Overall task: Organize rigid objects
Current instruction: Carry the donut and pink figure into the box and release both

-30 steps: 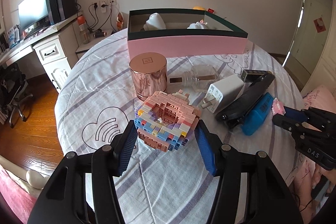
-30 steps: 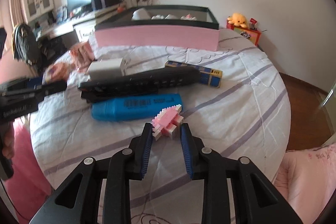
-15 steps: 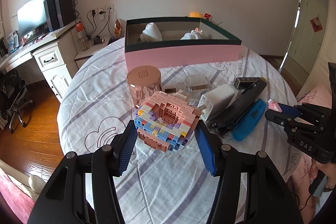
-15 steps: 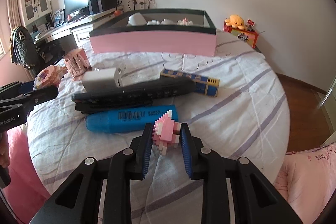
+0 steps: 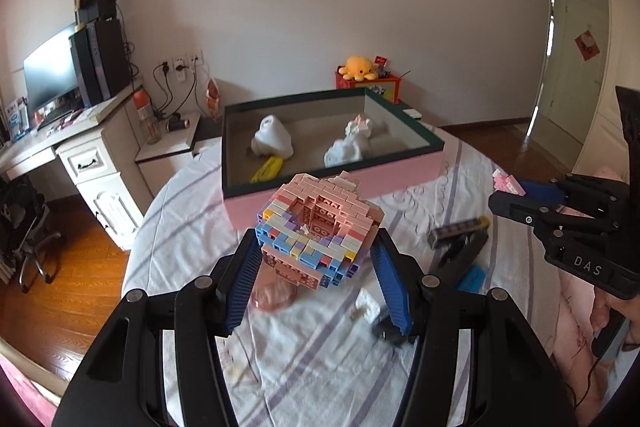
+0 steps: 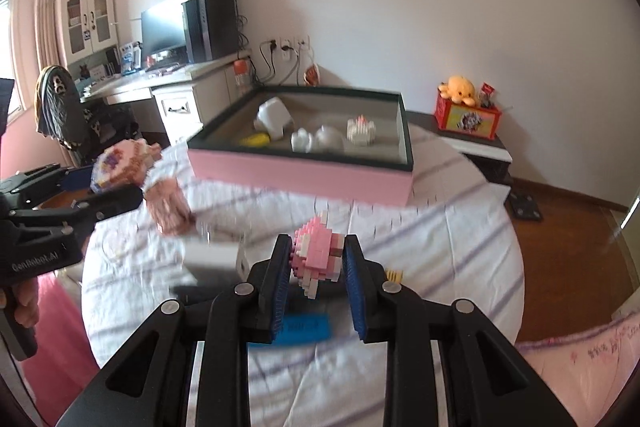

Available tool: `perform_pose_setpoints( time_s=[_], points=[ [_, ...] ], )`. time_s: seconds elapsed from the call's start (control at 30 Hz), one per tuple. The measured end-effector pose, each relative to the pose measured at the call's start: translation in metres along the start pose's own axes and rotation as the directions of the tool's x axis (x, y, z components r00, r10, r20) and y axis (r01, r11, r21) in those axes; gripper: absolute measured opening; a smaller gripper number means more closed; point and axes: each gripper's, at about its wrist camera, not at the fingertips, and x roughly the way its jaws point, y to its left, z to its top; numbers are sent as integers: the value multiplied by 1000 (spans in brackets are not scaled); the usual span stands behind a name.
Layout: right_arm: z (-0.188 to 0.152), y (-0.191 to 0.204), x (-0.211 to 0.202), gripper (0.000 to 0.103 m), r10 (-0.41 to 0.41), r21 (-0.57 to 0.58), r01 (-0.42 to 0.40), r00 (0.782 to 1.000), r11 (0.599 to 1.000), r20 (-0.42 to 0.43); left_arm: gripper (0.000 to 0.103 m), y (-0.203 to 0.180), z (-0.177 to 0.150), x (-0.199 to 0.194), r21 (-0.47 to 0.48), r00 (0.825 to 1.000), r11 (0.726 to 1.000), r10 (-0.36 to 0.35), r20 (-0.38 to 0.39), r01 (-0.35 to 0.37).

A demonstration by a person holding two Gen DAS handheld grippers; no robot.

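My left gripper [image 5: 316, 259] is shut on a large pastel brick model [image 5: 318, 227], held in the air above the table. My right gripper [image 6: 317, 261] is shut on a small pink brick figure [image 6: 316, 259], also lifted off the cloth. Beyond both stands the pink box with a dark green rim [image 5: 404, 171] [image 6: 296, 173], holding white figures and a yellow item. In the left wrist view the right gripper [image 5: 506, 193] shows at the right edge with the pink figure [image 5: 507, 183]. In the right wrist view the left gripper [image 6: 116, 183] shows at the left with the pastel model [image 6: 124, 163].
On the round table's striped cloth [image 5: 320, 355] lie a copper-pink jar [image 6: 168, 205], a white charger [image 6: 216, 259], a black flat device [image 5: 460, 255], a blue object [image 6: 304, 329] and a small dark box [image 5: 460, 231]. A desk with a monitor [image 5: 52, 75] stands left.
Both grippers have risen with their brick pieces, lifting them off the table. The pink box's inside has come into view and the items on the cloth now lie below the jaws.
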Motion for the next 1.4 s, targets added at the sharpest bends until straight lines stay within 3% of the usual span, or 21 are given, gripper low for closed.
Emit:
perform_pose_setpoints(
  time_s=[0.27, 0.5, 0.7, 0.83, 1.13, 1.3, 1.4],
  points=[
    [68, -13, 32, 26, 48, -45, -48, 999, 998, 10, 57, 6, 70, 47, 43, 1000, 999, -16, -4, 16],
    [124, -29, 98, 26, 51, -63, -54, 997, 997, -49, 57, 30, 128, 126, 41, 994, 998, -44, -96, 48],
    [156, -39, 165, 26, 67, -54, -74, 990, 996, -126, 57, 50, 156, 190, 46, 985, 998, -24, -172, 33],
    [170, -41, 207, 26, 53, -73, -67, 981, 995, -189, 57, 58, 166, 224, 42, 975, 998, -42, -219, 52],
    [177, -36, 278, 27, 64, -65, -89, 948, 994, -311, 57, 76, 161, 273, 59, 953, 998, 17, -303, 1],
    [172, -38, 294, 27, 67, -48, -90, 933, 995, -355, 58, 80, 156, 283, 64, 948, 998, 30, -316, -11],
    [174, -37, 289, 27, 65, -50, -87, 939, 995, -338, 58, 80, 153, 282, 67, 948, 998, 39, -315, -19]
  ],
)
